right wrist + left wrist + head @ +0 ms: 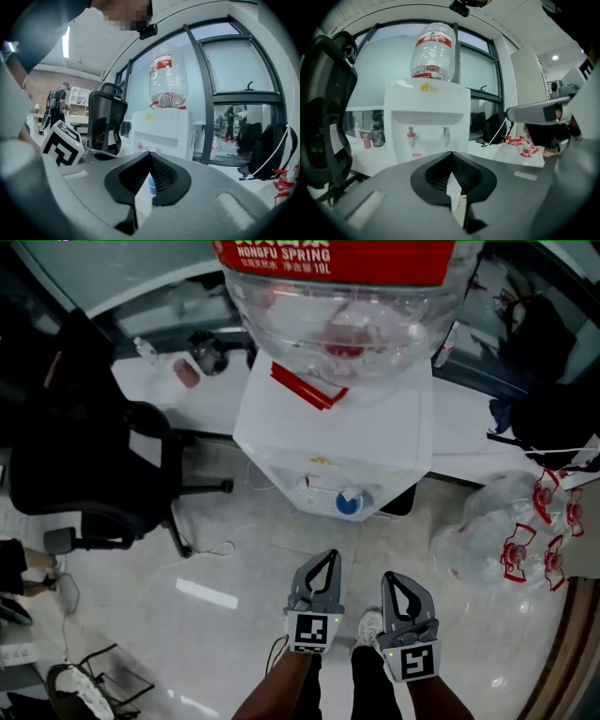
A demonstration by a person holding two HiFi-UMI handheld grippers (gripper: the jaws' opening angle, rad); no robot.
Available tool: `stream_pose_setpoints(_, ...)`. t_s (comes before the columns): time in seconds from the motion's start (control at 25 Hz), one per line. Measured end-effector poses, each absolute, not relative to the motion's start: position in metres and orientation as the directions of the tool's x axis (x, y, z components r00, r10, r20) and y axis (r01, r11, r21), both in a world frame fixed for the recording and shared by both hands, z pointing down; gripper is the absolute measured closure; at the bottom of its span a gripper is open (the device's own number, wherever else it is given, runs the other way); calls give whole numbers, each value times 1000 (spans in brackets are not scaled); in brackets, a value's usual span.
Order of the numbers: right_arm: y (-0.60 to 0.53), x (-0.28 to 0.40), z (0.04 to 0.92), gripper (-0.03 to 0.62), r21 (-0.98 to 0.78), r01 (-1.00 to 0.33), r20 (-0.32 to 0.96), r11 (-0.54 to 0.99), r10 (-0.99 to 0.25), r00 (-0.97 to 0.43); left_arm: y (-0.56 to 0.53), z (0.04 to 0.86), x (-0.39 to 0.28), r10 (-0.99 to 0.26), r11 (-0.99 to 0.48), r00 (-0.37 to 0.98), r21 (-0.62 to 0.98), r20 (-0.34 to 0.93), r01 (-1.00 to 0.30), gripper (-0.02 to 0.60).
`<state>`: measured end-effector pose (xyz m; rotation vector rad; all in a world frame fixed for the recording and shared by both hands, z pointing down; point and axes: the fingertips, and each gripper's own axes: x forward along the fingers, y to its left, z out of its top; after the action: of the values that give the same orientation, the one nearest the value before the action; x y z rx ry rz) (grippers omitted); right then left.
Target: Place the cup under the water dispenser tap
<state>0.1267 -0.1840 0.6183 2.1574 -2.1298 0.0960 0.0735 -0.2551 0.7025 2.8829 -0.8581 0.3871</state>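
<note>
Left gripper (330, 555): jaws closed tip to tip, nothing between them, pointed at the dispenser.
Right gripper (390, 576): just beside the left, jaws likewise closed and empty.
Cup (349, 503): blue, at the dispenser's front, seemingly under the right-hand tap; apart from both grippers.
Water dispenser (333, 442): white, inverted bottle (342, 306) on top.
Office chair (94, 465): black, left of the dispenser.

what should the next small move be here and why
I'd probably swing the left claw toward the pinkish cup on the desk left of the dispenser, opening it on the way. It and the right claw are both shut and empty, so there is no cup in hand yet.
</note>
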Motion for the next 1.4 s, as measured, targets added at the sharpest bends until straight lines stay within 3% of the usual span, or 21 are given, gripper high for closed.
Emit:
stream_pose_setpoints(0.12,-181,112,593,591,77,-996,128,35,-992,-25,-247,664,48,-529,-820,805,82,268,-566,566)
stream_pose_setpoints(0.32,-165,93,561,591,166,-981,257,104,-965,-59,-238,604,0,-536,-813,793,77,288,-577,566)
stream_pose_setpoints(0.8,-184,78,418,592,116,-993,134,36,-991,-20,-260,452,-21,-526,-844,829,1,191,-536,565)
stream_pose_setpoints(1.04,-172,79,386,592,97,-995,97,14,-995,-4,-238,433,-18,-471,-874,853,13,225,-486,566)
stream_pose_setpoints(1.4,-169,97,354,592,188,-982,48,-11,-999,21,-230,396,-14,-454,-888,878,-2,151,-459,565)
